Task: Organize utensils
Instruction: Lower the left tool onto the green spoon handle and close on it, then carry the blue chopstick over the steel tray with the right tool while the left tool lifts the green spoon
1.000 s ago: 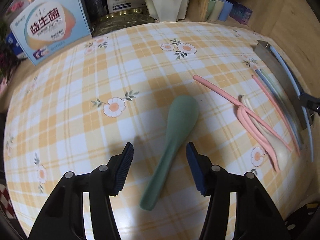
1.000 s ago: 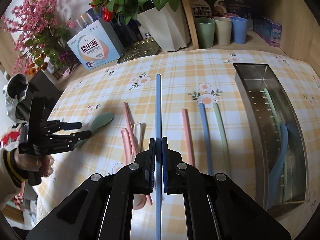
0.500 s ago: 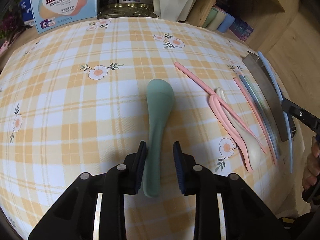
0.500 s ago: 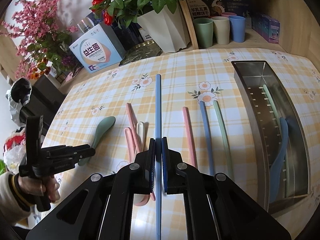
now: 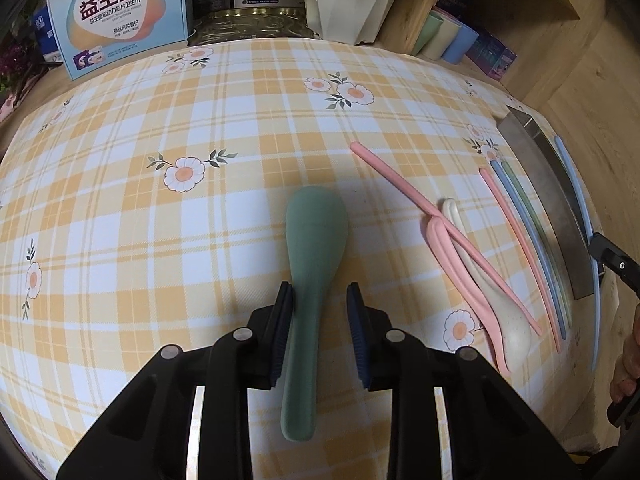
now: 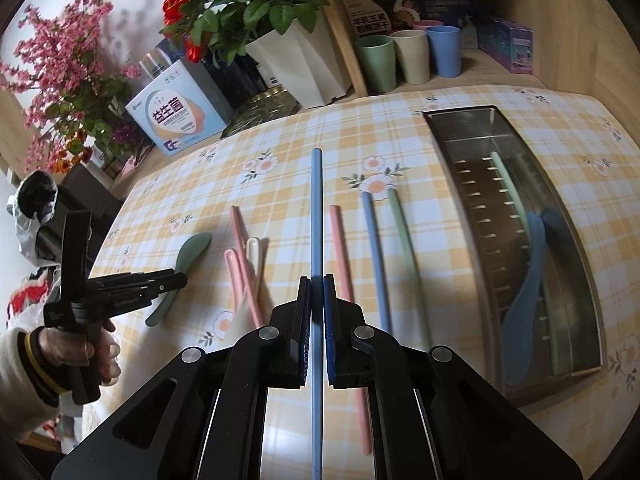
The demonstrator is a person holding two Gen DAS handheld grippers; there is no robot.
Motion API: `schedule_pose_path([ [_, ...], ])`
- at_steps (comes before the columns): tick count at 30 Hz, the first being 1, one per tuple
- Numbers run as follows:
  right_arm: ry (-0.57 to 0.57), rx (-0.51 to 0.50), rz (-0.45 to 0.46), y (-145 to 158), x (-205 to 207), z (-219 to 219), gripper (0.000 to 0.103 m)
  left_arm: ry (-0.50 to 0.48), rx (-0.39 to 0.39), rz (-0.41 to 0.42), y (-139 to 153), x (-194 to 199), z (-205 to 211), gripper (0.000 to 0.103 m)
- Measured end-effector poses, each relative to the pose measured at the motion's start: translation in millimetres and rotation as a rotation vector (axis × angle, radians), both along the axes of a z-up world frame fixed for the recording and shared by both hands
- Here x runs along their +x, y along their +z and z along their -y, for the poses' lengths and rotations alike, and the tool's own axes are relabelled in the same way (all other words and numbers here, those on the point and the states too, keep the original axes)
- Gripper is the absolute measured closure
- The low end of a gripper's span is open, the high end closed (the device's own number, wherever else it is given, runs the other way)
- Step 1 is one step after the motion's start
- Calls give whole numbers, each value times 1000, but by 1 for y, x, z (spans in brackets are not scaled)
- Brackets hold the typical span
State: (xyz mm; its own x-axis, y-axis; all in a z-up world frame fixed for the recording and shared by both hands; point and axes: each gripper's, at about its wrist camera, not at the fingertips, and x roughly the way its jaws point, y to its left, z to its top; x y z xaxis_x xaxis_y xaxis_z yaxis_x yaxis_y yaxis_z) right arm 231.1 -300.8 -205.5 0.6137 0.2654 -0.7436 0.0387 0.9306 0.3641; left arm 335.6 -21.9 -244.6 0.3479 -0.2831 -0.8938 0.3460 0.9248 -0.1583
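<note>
The green spoon (image 5: 312, 280) is straddled lengthwise by the left gripper (image 5: 319, 332), pads not yet fully clamped; the right gripper (image 6: 317, 320) is clamped on the blue chopstick (image 6: 316, 216).

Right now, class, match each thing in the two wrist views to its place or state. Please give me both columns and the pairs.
Things:
1. green spoon
2. blue spoon
3. right gripper
4. green cup

Places or states:
A. on the wooden shelf
B. inside the metal tray
C. shut on a blue chopstick
D. on the checked tablecloth

Pairs: 1-D, 2-B, 3-C, 4-A
</note>
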Motion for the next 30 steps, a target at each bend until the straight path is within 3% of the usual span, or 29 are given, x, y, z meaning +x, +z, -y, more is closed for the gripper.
schedule_pose_path([
  [17,-20,2,3,-1,-12,9,97,-7,116,70,-1,-9,14,76],
  [20,-29,0,7,0,-16,12,97,16,128,79,-1,-9,12,85],
  [30,-48,-2,10,1,-24,22,97,55,-6,70,12,-19,-1,86],
])
